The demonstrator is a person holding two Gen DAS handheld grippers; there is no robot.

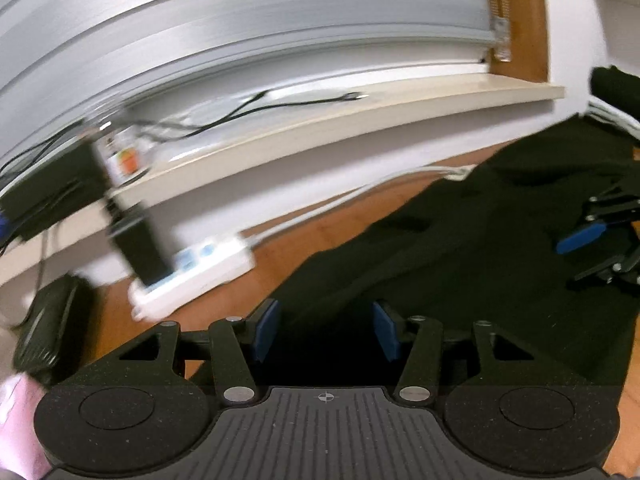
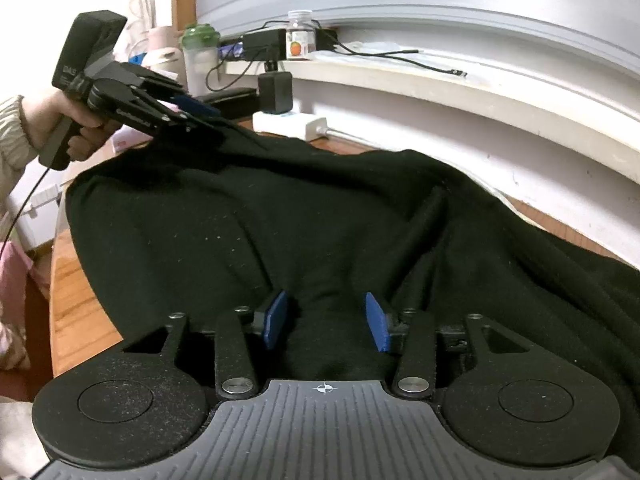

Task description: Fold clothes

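Right wrist view: 1 black garment (image 2: 320,216) lies spread and rumpled over the wooden surface (image 2: 76,304), filling most of the frame from near to far, w/ a long raised fold running diagonally at right. Right gripper (image 2: 326,322) sits low over the cloth at near centre; its 2 blue-padded fingers (image 2: 276,318) stand apart, w/ a hump of the black fabric rising between them. Pads don't look pressed on it, so open, nothing gripped.

Far left, 1 hand (image 2: 60,128) in a pale knit sleeve holds the left gripper (image 2: 200,114) above the garment's far left edge. Its fingers point right; blue pad visible, no cloth between them as far as I can tell.

Left wrist view: heavily blurred. Left gripper's 2 blue pads stand well apart at near centre, gap bare, w/ dark cloth below. The right gripper shows at the right edge over the garment.

Background: 1 white power strip (image 2: 292,124) on the surface at the far edge, w/ 1 black adapter (image 2: 276,92) plugged in. 1 window ledge (image 2: 400,76) above it carries 1 clear jar w/ orange label (image 2: 298,36), 1 green-lid bottle (image 2: 200,60) and 2 thin black cables. Grey slatted shutter behind.
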